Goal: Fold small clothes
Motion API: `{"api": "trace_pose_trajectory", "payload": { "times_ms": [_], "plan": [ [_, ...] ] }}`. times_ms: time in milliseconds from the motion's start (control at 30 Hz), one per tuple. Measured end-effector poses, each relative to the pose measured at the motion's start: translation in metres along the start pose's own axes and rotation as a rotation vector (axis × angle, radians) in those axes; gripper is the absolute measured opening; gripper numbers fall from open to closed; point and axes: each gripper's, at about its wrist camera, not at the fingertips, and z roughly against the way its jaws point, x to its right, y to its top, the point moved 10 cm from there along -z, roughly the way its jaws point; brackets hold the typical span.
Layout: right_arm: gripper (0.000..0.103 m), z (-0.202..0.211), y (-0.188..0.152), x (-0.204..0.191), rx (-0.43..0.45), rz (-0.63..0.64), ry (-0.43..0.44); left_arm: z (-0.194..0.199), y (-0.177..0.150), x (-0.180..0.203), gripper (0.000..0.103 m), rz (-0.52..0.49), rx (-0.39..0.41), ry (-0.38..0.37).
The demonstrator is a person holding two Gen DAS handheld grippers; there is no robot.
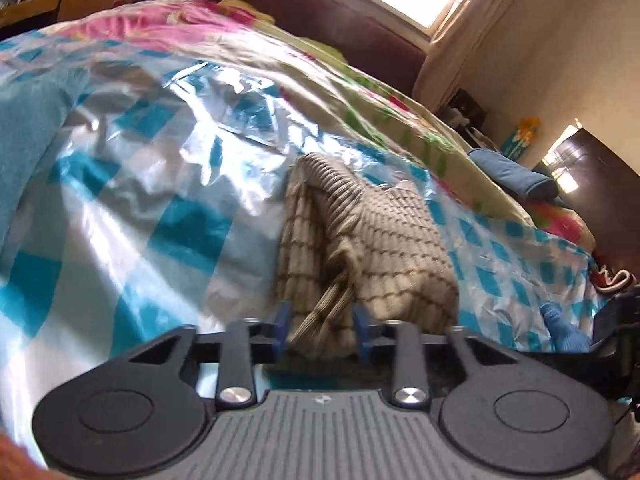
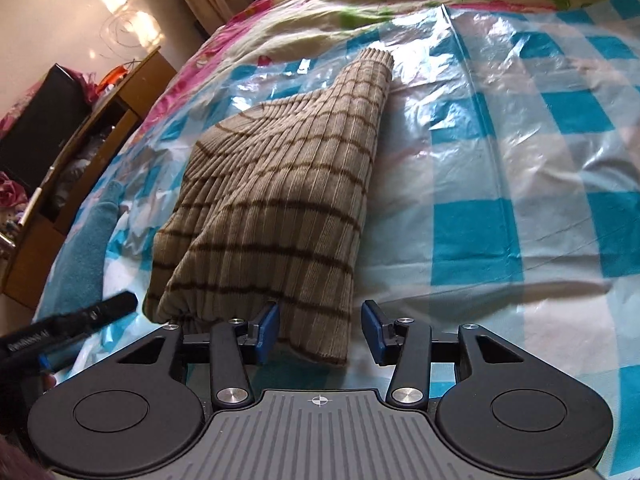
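Note:
A beige ribbed garment with thin brown stripes (image 1: pixel 372 236) lies folded on a blue-and-white checked plastic sheet (image 1: pixel 160 184). My left gripper (image 1: pixel 322 328) has a bunched edge of the garment between its blue pads, with a gap still showing at each side. In the right wrist view the garment (image 2: pixel 280 184) stretches away from me, its near hem lying between the blue fingers of my right gripper (image 2: pixel 320 332), which stand apart around it. The left gripper's black body (image 2: pixel 76 320) shows at the lower left of that view.
The checked sheet (image 2: pixel 520 160) covers a bed with a floral quilt (image 1: pixel 248 36). A teal towel (image 2: pixel 80 248) lies left of the garment. A wooden shelf (image 2: pixel 92 136) stands beside the bed. A blue cushion (image 1: pixel 516 176) lies at the bed's far right.

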Motion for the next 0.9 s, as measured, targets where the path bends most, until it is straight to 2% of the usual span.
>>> {"api": "trace_pose_trajectory", "payload": {
  "times_ms": [67,133,167,200,233,333,433,533,600,667,733,800,900],
  "plan": [
    [0.046,-0.008,-0.006,-0.001,-0.024,-0.012,0.019,-0.008,0.001,0.008,0.046,-0.024,-0.001,-0.012],
    [0.044,-0.014,-0.006,-0.001,-0.014,-0.008,0.014,-0.022,-0.002,0.014,0.046,-0.064,-0.029,0.008],
    [0.038,-0.015,-0.005,0.0,-0.015,-0.005,0.005,-0.03,-0.005,0.013,0.041,-0.088,-0.056,0.038],
    [0.022,-0.015,-0.003,0.002,-0.025,-0.009,-0.006,-0.037,-0.011,0.009,0.019,-0.101,-0.088,0.074],
    [0.016,-0.013,-0.002,0.003,-0.034,-0.016,-0.002,-0.041,-0.016,0.004,0.016,-0.099,-0.119,0.095],
    [0.013,0.002,0.0,0.008,-0.04,0.038,-0.021,-0.036,-0.026,-0.006,0.017,-0.065,-0.144,0.093],
    [0.013,0.003,-0.007,0.027,-0.068,0.016,-0.061,-0.037,-0.035,-0.012,0.019,-0.014,-0.166,0.101],
    [0.014,0.009,-0.009,0.025,-0.069,0.041,-0.083,-0.035,-0.037,-0.009,0.019,-0.026,-0.158,0.123],
    [0.021,0.021,-0.005,0.016,-0.054,0.09,-0.12,-0.032,-0.039,-0.01,0.019,-0.006,-0.149,0.116],
    [0.021,0.038,0.003,0.005,-0.014,0.163,-0.187,-0.029,-0.04,-0.012,0.019,0.012,-0.132,0.105],
    [0.023,0.052,0.017,-0.016,0.042,0.246,-0.22,-0.029,-0.041,-0.013,0.019,0.032,-0.119,0.093],
    [0.029,0.052,0.03,-0.041,0.073,0.279,-0.198,-0.028,-0.041,-0.014,0.019,0.04,-0.113,0.085],
    [0.039,0.019,0.044,-0.084,0.054,0.304,-0.129,-0.026,-0.04,-0.016,0.019,0.062,-0.107,0.065]
  ]
}}
